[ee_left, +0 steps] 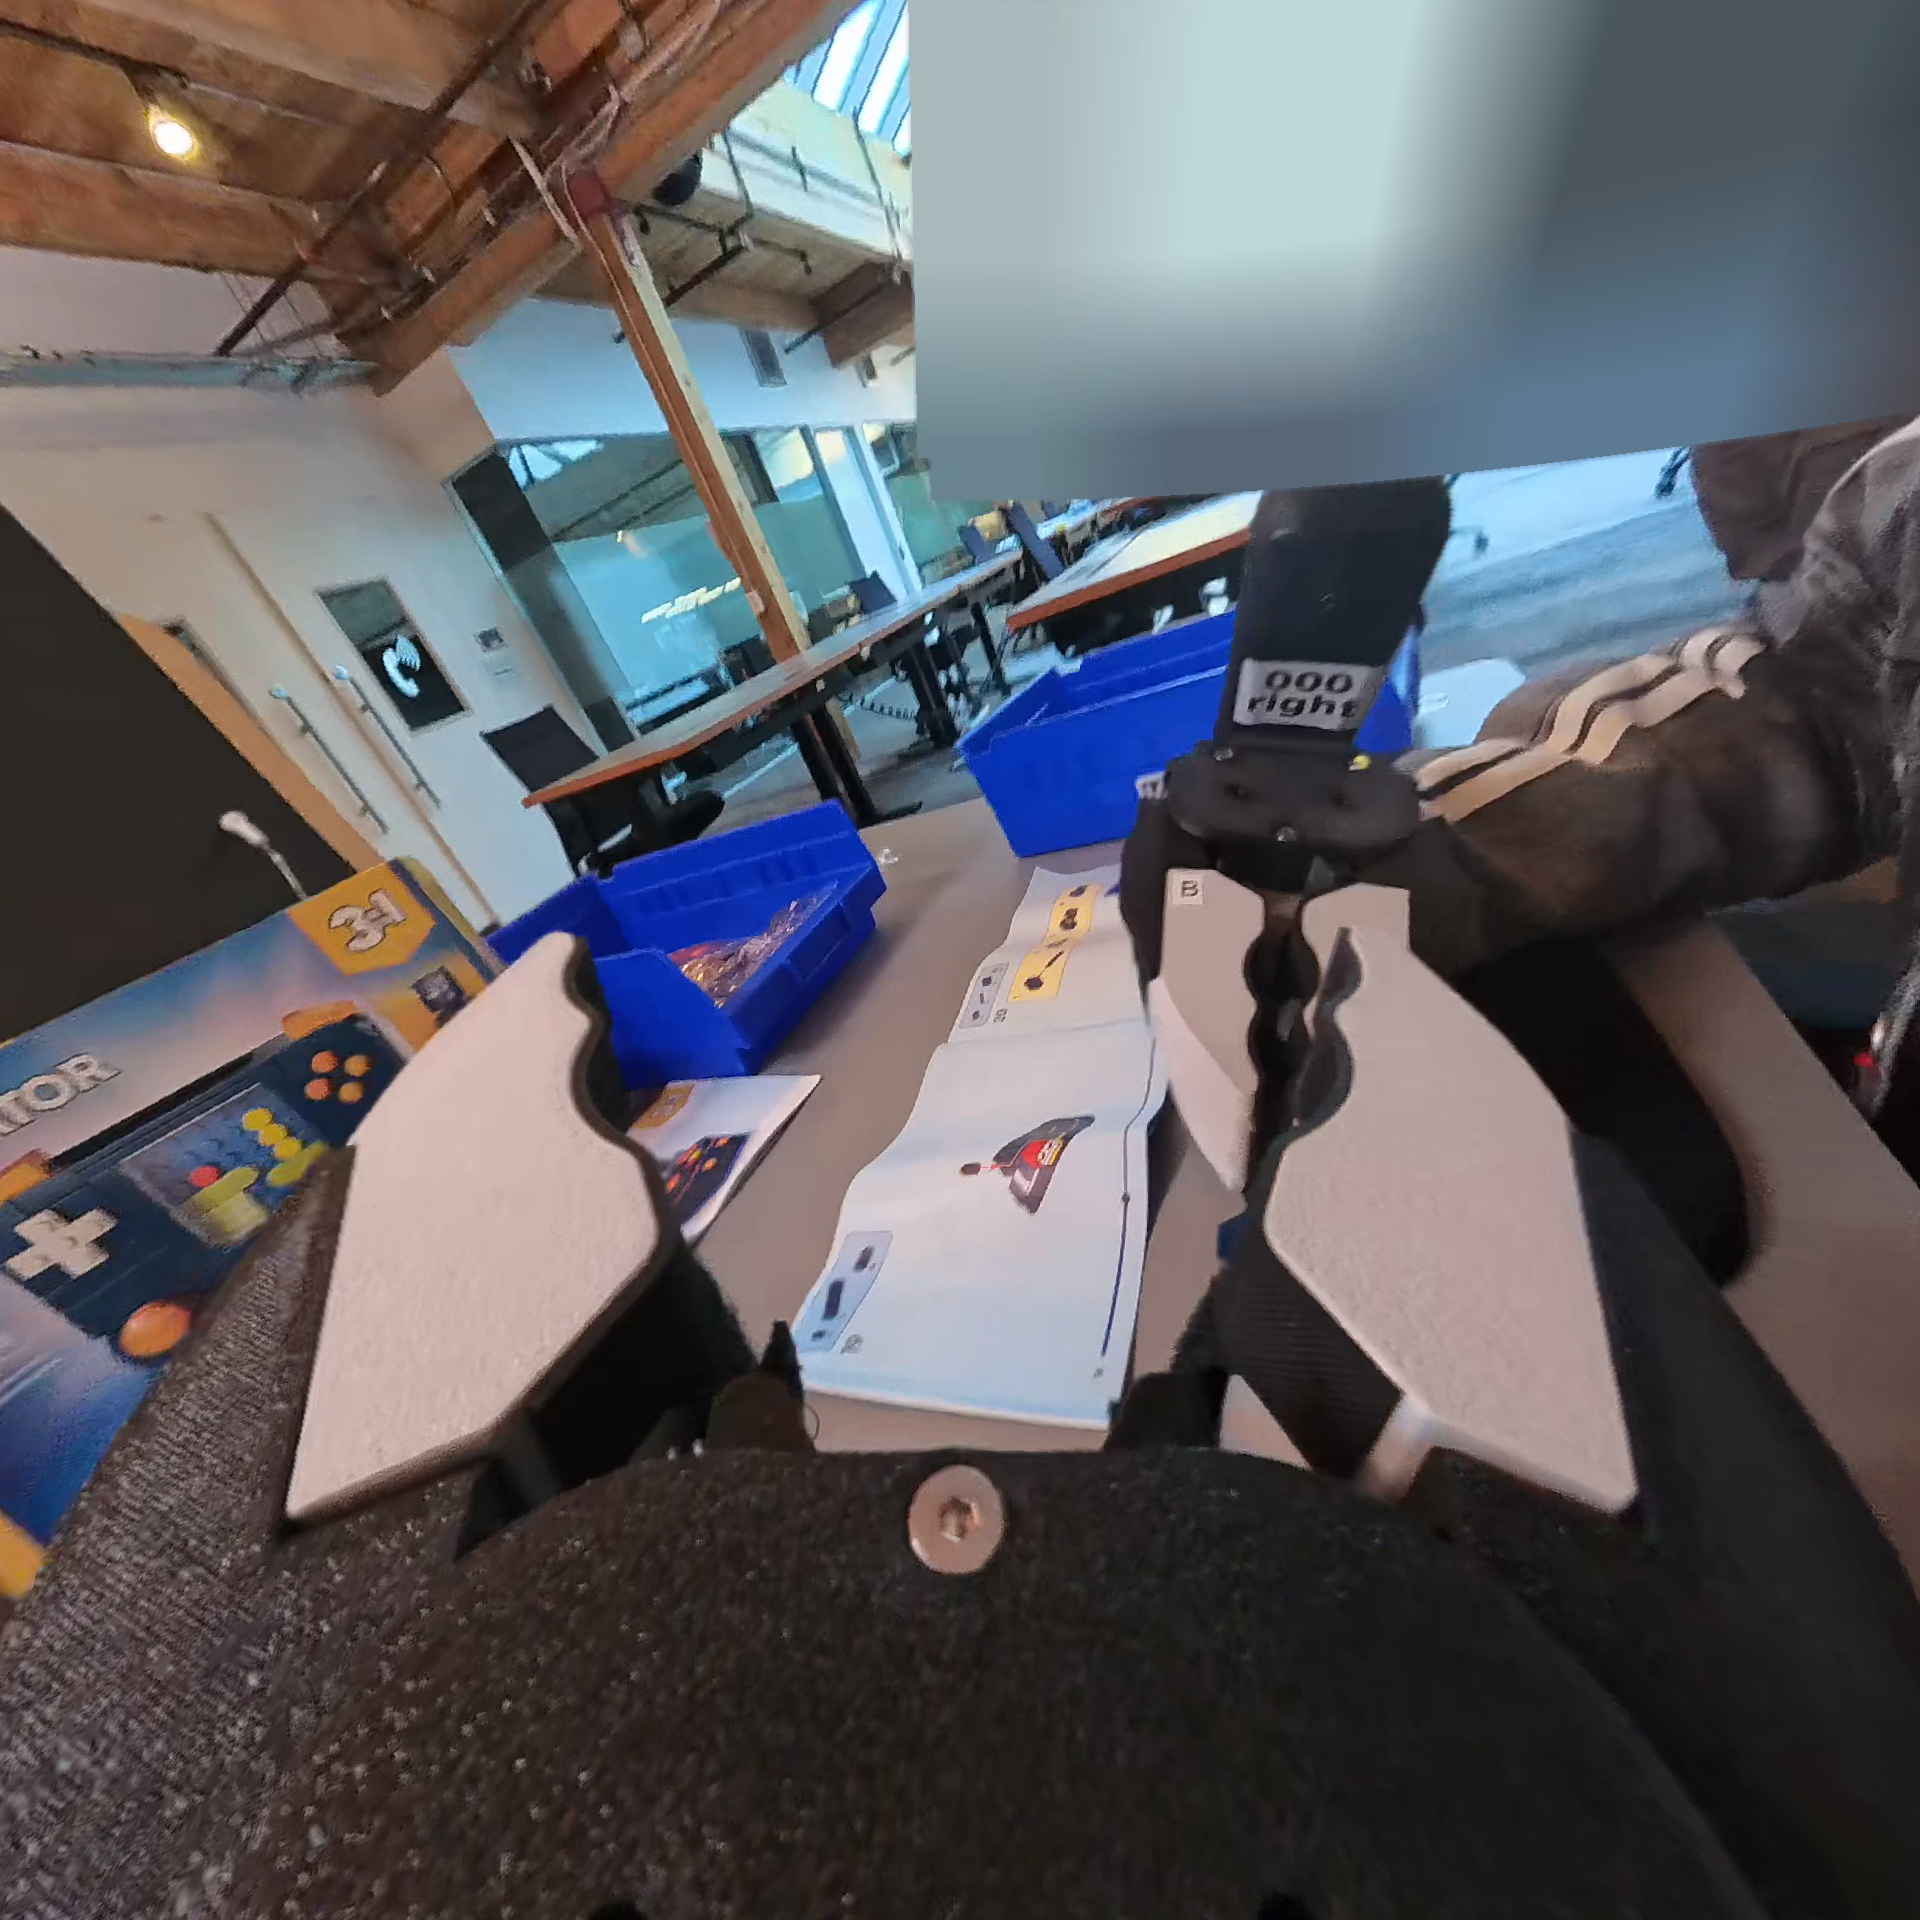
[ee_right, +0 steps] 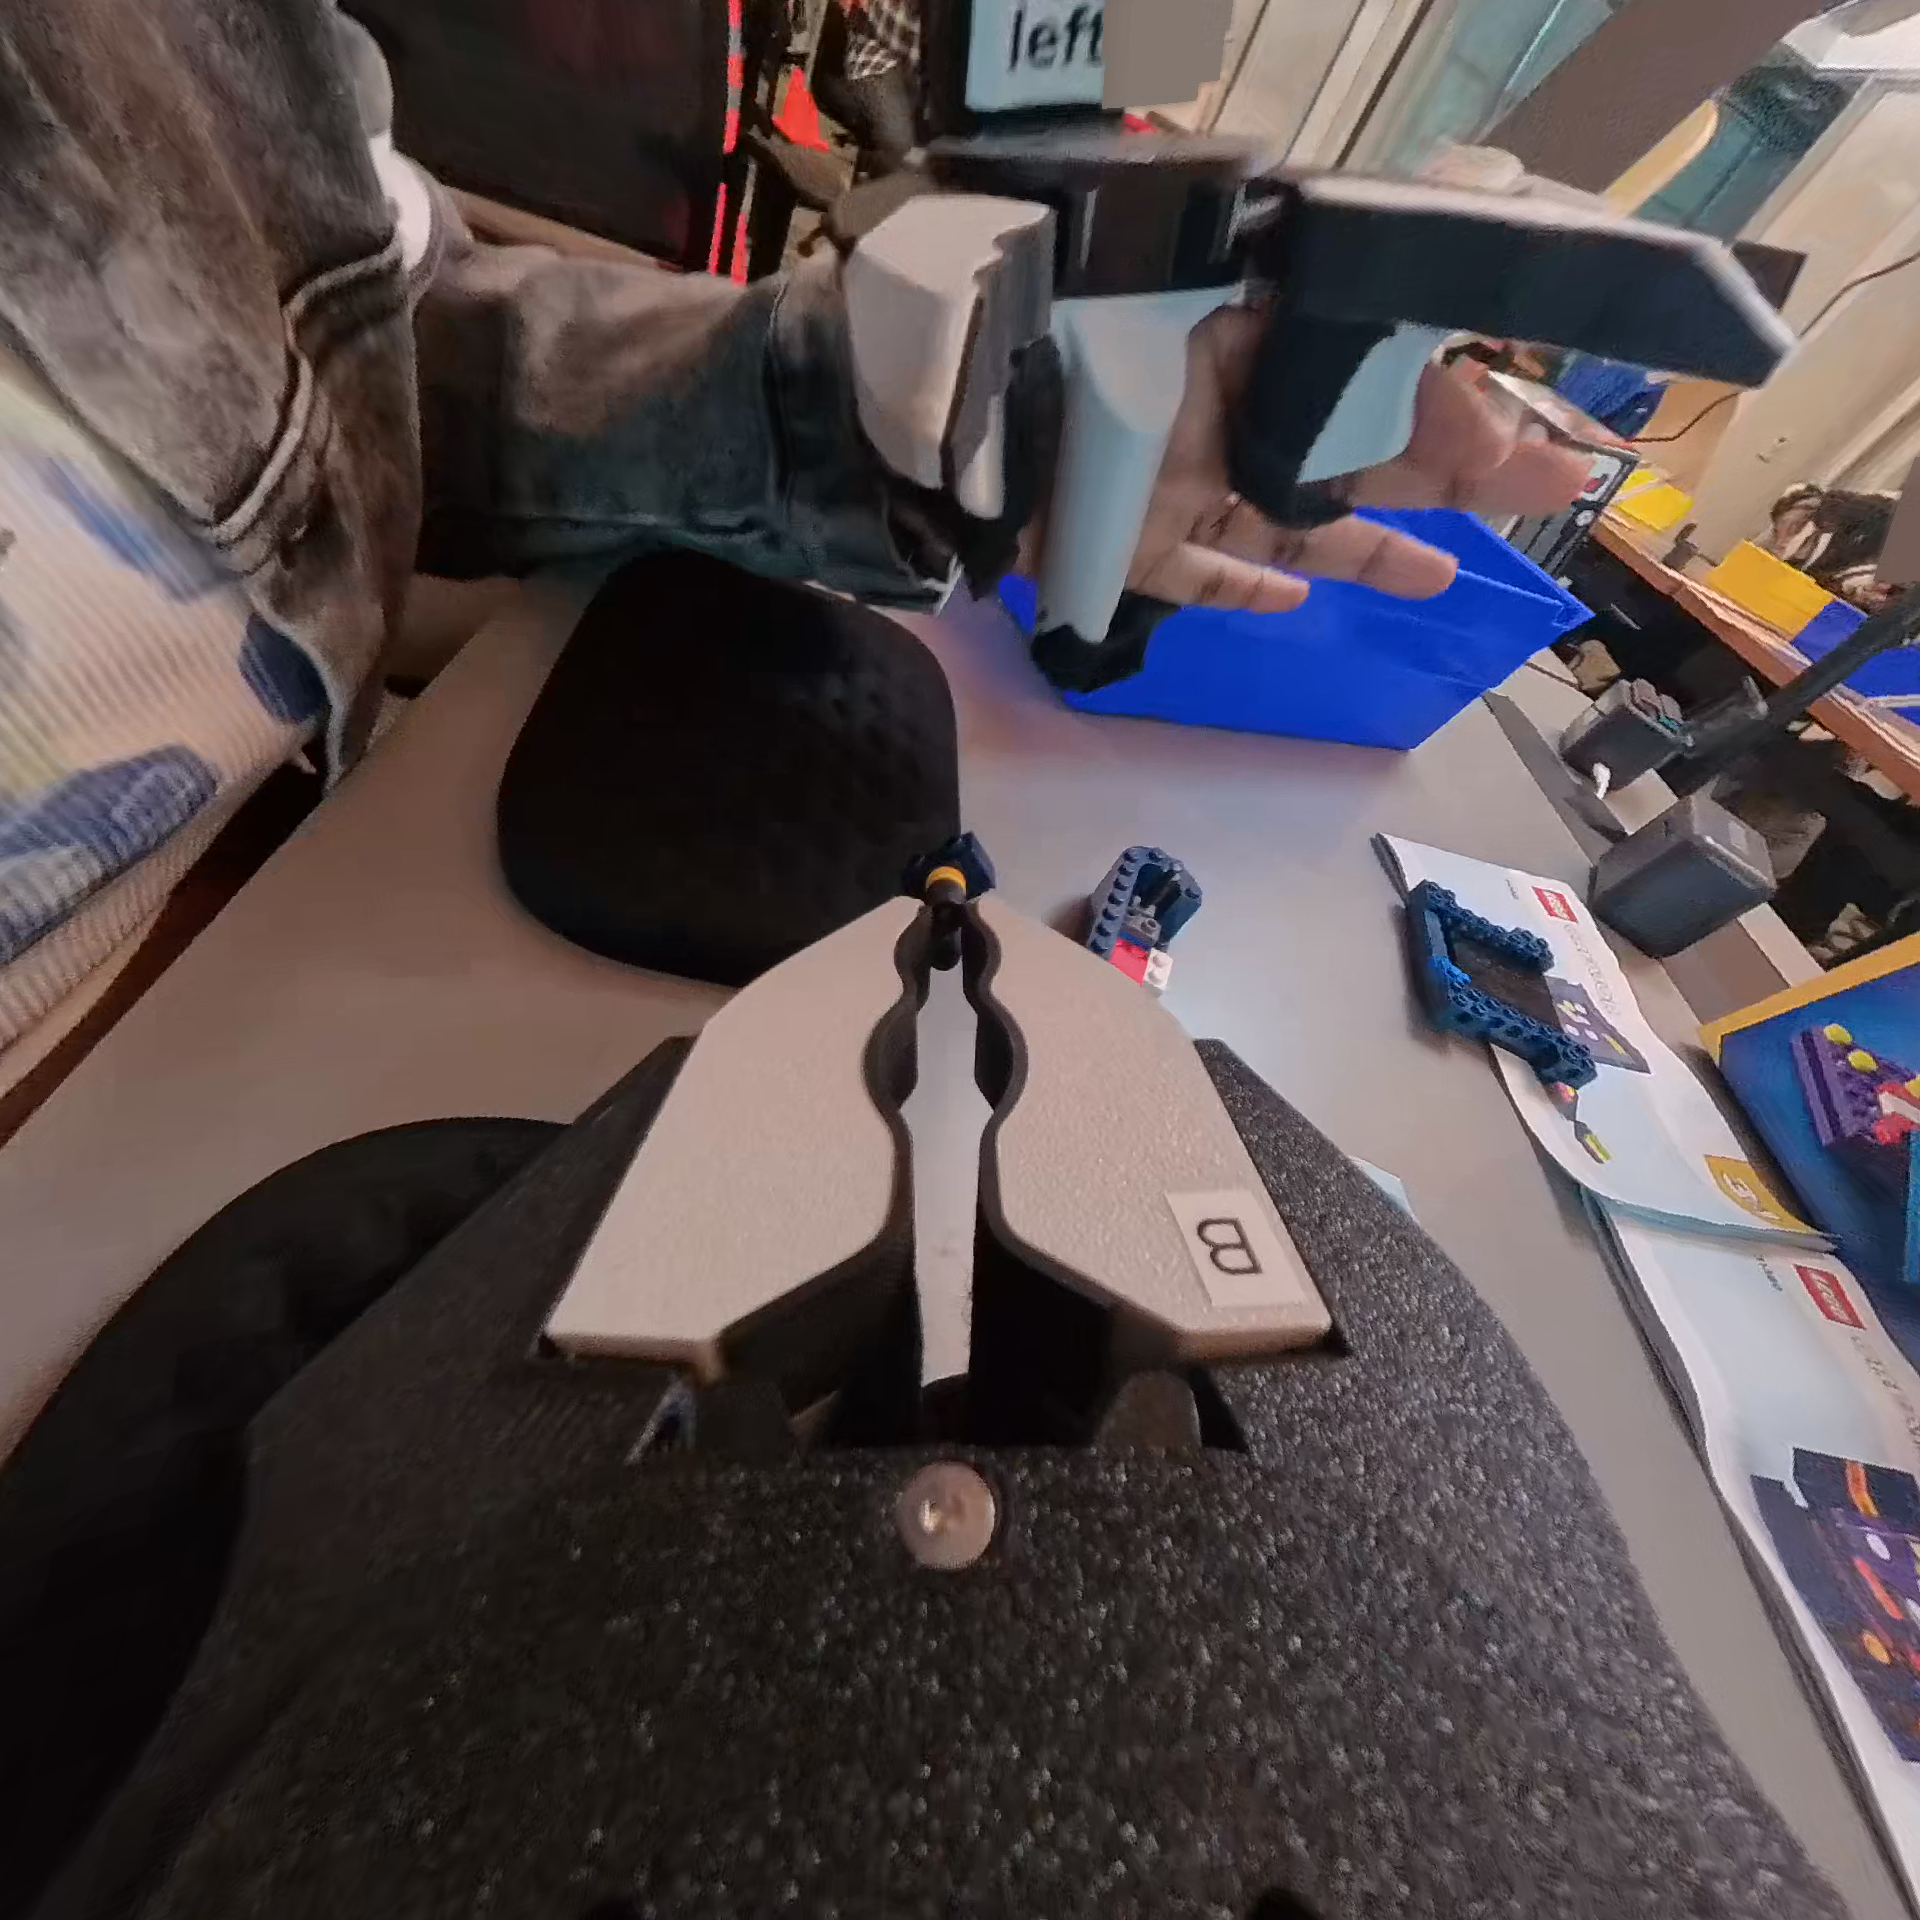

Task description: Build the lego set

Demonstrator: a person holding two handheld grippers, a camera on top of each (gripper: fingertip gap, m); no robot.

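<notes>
Left wrist view, foreground: left gripper (ee_left: pixel 961 1039) with its jaws spread wide and nothing between them, hovering over the grey tabletop (ee_left: pixel 925 935).
At 12 o'clock of it: an open instruction booklet (ee_left: pixel 997 1226) lying flat on the tabletop.
At 11 o'clock: a blue bin (ee_left: pixel 727 956) with shiny packets inside; a second blue bin (ee_left: pixel 1081 748) sits farther back at 1 o'clock.
At 9 o'clock: a colourful toy box (ee_left: pixel 187 1122).
At 2 o'clock: right gripper (ee_left: pixel 1294 997), jaws nearly together, pointing down beside the booklet.

Right wrist view, centre: right gripper (ee_right: pixel 945 930) pinched on the thin black shaft of a small brick piece (ee_right: pixel 951 873) with a yellow ring and dark blue head, above the tabletop.
At 2 o'clock: a small blue brick assembly (ee_right: pixel 1143 914); farther at 3 o'clock a dark blue brick frame (ee_right: pixel 1496 997) resting on a booklet.
At 12 o'clock: left gripper (ee_right: pixel 1132 343), wide open, with a hand (ee_right: pixel 1299 520) behind it.
</notes>
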